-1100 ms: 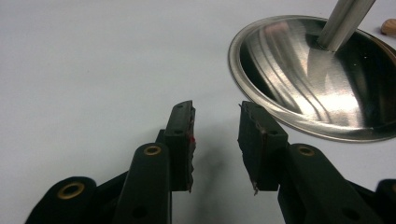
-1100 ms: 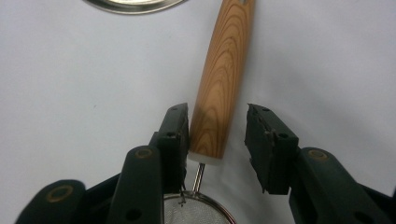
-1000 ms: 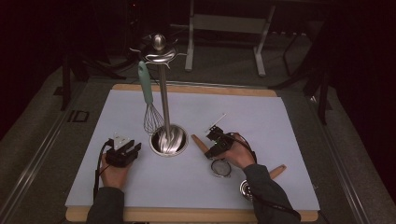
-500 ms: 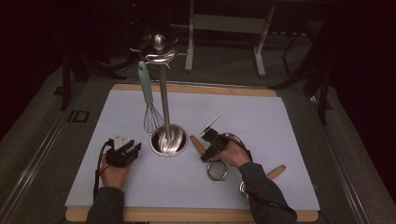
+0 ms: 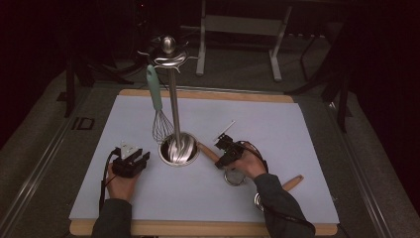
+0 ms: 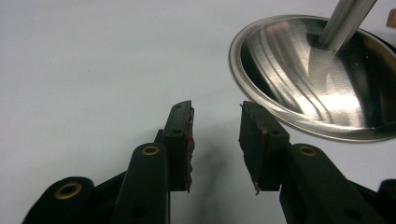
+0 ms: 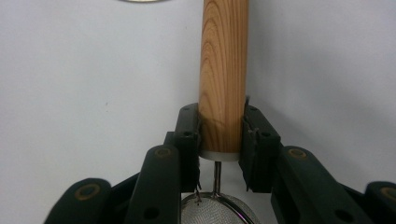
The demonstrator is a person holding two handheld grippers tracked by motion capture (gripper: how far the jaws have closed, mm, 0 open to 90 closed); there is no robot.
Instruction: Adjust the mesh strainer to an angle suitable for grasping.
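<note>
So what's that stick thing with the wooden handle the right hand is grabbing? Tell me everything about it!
It looks like a small strainer with a round, pale wooden handle. A thin metal stem joins the handle to a fine wire mesh bowl. It lies on the pale blue table mat, and the right gripper has its black fingers shut on the handle's end near the mesh.

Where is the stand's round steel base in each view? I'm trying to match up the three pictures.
High view: the round steel base sits mid-table, between the two hands.
Left gripper view: upper right, past the open jaws, with the pole rising from it.
Right gripper view: a thin sliver at the top edge, left of centre.
Shared landmark: the wooden handle, clamped in the right gripper, which points toward the base.
</note>
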